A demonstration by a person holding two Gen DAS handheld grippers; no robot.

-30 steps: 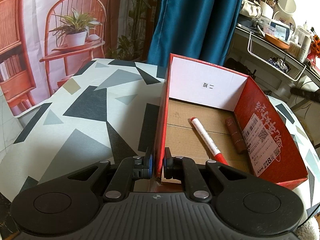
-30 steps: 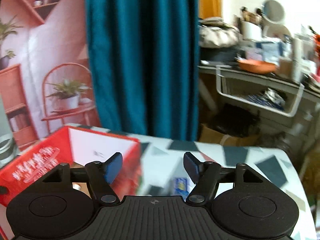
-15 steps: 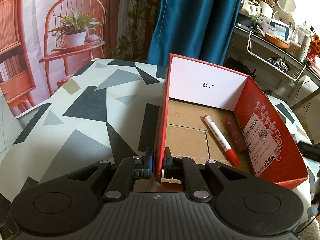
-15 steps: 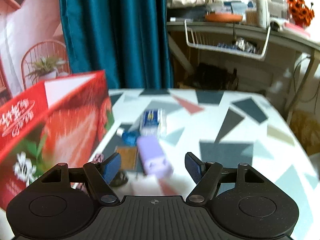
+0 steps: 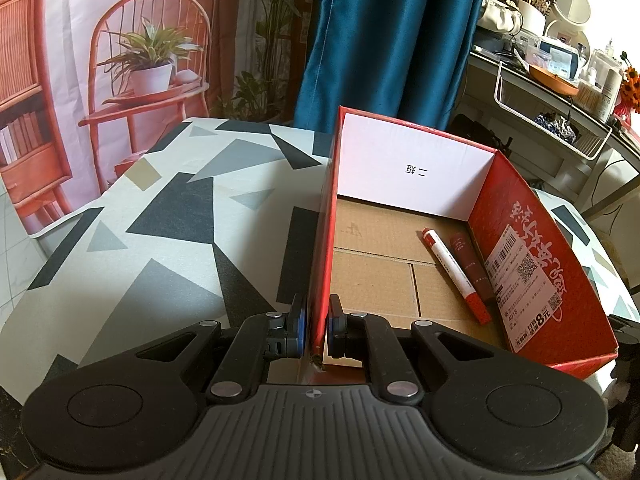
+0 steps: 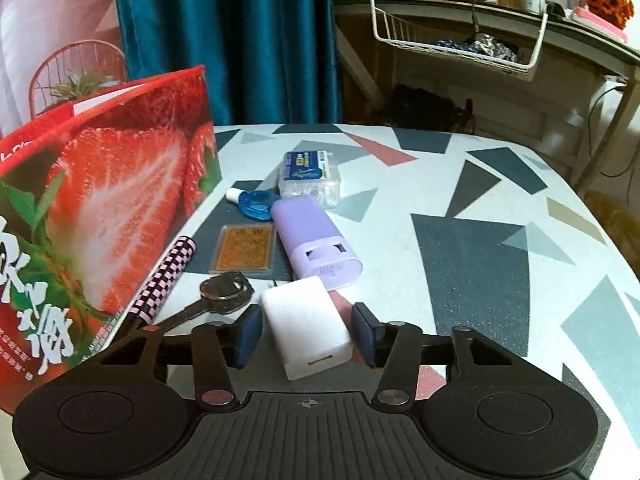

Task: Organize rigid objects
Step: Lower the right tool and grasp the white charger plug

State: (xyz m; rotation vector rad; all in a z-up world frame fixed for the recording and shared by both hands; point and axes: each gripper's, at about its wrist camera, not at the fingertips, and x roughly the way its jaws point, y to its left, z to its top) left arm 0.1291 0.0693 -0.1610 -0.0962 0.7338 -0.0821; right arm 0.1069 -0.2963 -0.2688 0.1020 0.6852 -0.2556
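Box [image 5: 404, 168]: 2 pens | left gripper [image 5: 317, 330] clamps wall | right gripper [image 6: 306, 330] closing, astride charger [image 6: 306, 326]

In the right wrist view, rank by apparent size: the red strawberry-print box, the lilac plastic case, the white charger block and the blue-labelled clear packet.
1. Red strawberry-print box.
2-3. Lilac plastic case and white charger block: alike; charger nearer, so unsure.
4. Blue-labelled clear packet.

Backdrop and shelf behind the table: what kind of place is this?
Likely a lived-in room at home with a staged recording corner: a printed backdrop of a chair and plant, a teal curtain, and a cluttered vanity shelf with a round mirror.
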